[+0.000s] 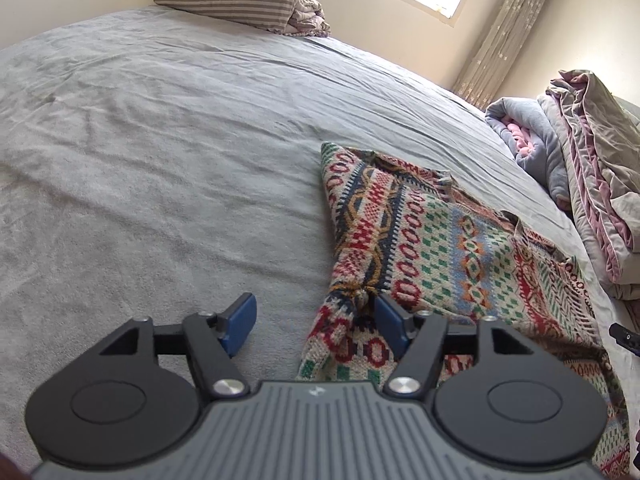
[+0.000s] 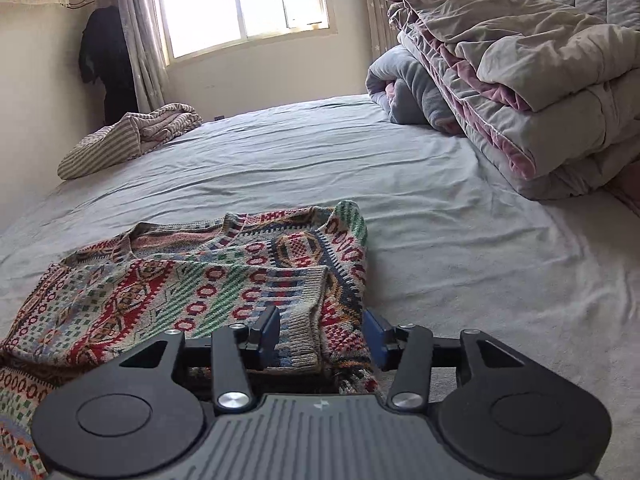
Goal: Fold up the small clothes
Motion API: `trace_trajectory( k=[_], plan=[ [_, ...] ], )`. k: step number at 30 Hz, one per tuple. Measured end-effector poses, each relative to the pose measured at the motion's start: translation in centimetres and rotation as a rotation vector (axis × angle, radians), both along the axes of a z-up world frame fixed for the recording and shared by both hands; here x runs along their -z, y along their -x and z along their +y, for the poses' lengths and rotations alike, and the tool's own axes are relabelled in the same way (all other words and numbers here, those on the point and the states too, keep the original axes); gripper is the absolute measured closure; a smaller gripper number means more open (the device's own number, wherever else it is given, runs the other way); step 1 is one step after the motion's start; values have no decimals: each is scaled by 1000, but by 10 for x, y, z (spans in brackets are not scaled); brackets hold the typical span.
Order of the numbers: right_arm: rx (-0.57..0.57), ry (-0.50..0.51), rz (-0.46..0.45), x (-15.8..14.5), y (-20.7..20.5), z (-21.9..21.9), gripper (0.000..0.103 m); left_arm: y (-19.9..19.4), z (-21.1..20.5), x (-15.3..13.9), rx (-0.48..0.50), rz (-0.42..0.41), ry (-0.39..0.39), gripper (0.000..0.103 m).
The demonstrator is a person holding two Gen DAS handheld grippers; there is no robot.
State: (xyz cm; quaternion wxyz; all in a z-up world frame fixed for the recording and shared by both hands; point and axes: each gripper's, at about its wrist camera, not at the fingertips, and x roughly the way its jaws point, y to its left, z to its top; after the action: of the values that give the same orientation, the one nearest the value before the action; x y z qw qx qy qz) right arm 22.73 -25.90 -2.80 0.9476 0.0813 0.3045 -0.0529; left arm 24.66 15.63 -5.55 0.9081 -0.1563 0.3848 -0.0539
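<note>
A patterned knit sweater in red, green, blue and cream lies on the grey bed sheet. My left gripper is open; its right pad touches a bunched edge of the sweater and its left pad is over bare sheet. In the right wrist view the sweater lies partly folded, with a ribbed cuff toward me. My right gripper is open with the cuff and the sweater's edge between its blue pads.
A folded grey and pink quilt and a grey blanket are stacked at the head of the bed. A striped cloth lies by the wall. A window with curtains is behind the bed.
</note>
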Motion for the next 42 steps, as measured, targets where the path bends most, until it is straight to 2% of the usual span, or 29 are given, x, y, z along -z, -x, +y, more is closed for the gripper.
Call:
trace_trajectory(
  k=[2, 4, 7, 11, 22, 26, 32, 35, 39, 42],
  plan=[
    [-17, 16, 3, -7, 10, 2, 33, 8, -2, -7, 0, -7, -30, 26],
    [-35, 48, -5, -14, 23, 5, 25, 18, -4, -14, 11, -10, -57, 16],
    [-58, 65, 2, -24, 44, 5, 16, 37, -7, -21, 58, -8, -86, 11],
    [-75, 72, 33, -27, 73, 2, 13, 66, -8, -24, 108, 8, -123, 8],
    [-66, 93, 143, -2, 144, -10, 10, 127, 8, -4, 183, 93, -124, 5],
    [-52, 67, 175, 7, 158, -22, 10, 140, 16, 4, 195, 136, -79, 5],
    [-19, -43, 227, 20, 167, -41, 10, 155, 26, 8, 214, 151, -18, 5],
    [-8, -102, 222, 27, 172, -46, 8, 160, 29, 9, 227, 159, 9, 7],
    [-22, -112, 217, 30, 172, -42, 6, 164, 30, 10, 248, 169, 44, 8],
    [-48, -125, 216, 29, 171, -40, 6, 166, 31, 11, 241, 170, 76, 13]
  ],
)
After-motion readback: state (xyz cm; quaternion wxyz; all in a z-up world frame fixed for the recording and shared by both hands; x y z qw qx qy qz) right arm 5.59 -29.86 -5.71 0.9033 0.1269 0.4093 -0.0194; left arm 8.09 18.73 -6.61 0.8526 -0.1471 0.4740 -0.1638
